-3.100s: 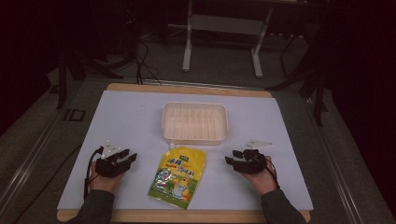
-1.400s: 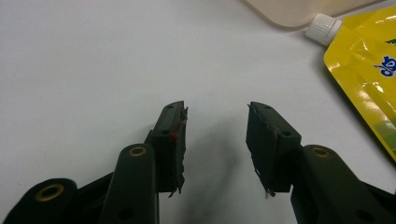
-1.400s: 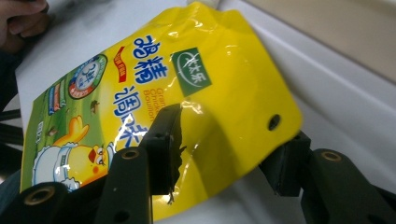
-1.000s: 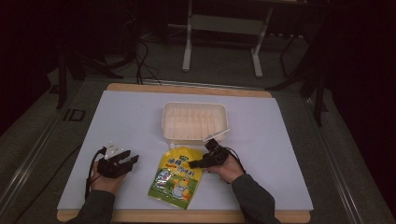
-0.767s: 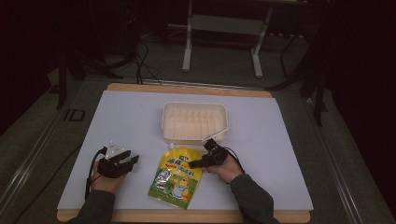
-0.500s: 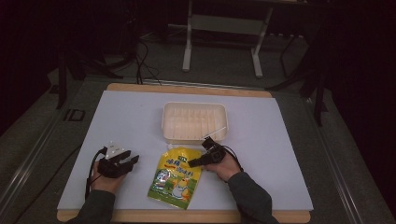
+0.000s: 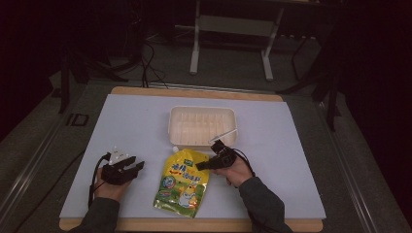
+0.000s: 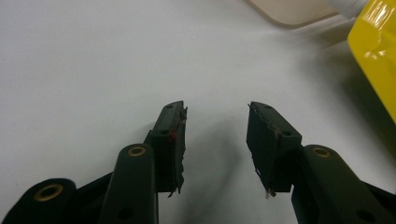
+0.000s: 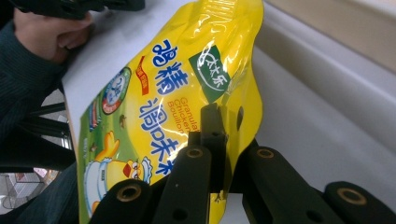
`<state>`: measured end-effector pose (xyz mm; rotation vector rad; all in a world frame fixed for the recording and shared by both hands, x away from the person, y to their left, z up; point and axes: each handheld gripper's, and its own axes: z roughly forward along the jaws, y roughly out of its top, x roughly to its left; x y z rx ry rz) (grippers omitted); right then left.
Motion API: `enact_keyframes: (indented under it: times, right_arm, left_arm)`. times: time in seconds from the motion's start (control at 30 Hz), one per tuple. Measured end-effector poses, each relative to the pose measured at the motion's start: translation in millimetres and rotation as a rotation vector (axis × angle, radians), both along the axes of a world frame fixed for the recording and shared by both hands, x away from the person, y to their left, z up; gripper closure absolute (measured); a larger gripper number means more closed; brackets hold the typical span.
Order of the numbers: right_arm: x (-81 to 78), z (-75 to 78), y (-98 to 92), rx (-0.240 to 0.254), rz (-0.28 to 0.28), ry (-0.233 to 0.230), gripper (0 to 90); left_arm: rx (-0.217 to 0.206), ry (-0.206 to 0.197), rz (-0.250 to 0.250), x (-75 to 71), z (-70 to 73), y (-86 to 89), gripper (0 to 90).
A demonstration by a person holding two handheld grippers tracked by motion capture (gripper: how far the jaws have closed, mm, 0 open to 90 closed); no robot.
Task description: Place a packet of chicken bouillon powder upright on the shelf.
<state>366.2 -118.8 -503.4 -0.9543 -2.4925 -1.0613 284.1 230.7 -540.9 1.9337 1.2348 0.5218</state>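
R fingers (image 7: 200, 166) clamped on the yellow chicken-bouillon pouch (image 7: 183, 182), L fingers (image 7: 137, 165) wide w/ nothing between them.

My R fingers have just been closing and now pinch the pouch's edge near its top R side; in the right gripper view the film is squeezed between the two black jaws, w/ the pouch (image 9: 154, 116) running up and to the left from the grip. Pouch lies flat on the white tabletop (image 7: 126, 126), near the front edge, just in front of the empty cream plastic tray (image 7: 202, 127), spout end toward the tray. My L hand (image 7: 112, 187) rests on the tabletop, left of the pouch and apart from it, fingers (image 8: 215, 140) gaping over bare tabletop, pouch corner (image 8: 378, 51) off to the side.
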Motion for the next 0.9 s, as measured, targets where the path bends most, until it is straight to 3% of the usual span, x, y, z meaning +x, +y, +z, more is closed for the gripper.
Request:
enact_keyframes:
  times: [0.2,0.4,0.77,0.9]
  right_arm:
    - [1.4,9.0,-3.2,0.071,0.005,-0.005,90.0]
    - [3.6,35.6,-11.8,0.110,-0.004,-0.074,90.0]
    - [-1.0,82.5,-36.7,0.130,-0.047,-0.227,90.0]
    - [-3.4,95.5,-44.2,0.131,-0.052,-0.256,90.0]
  left_arm:
    - [-0.001,0.000,0.000,0.0,0.0,0.1,56.3]
    - [-0.003,-0.001,0.001,-0.1,0.1,0.1,56.3]
    - [0.002,-0.001,0.000,0.1,0.1,0.2,56.3]
    - [0.000,-0.003,0.003,0.0,0.2,0.0,56.3]
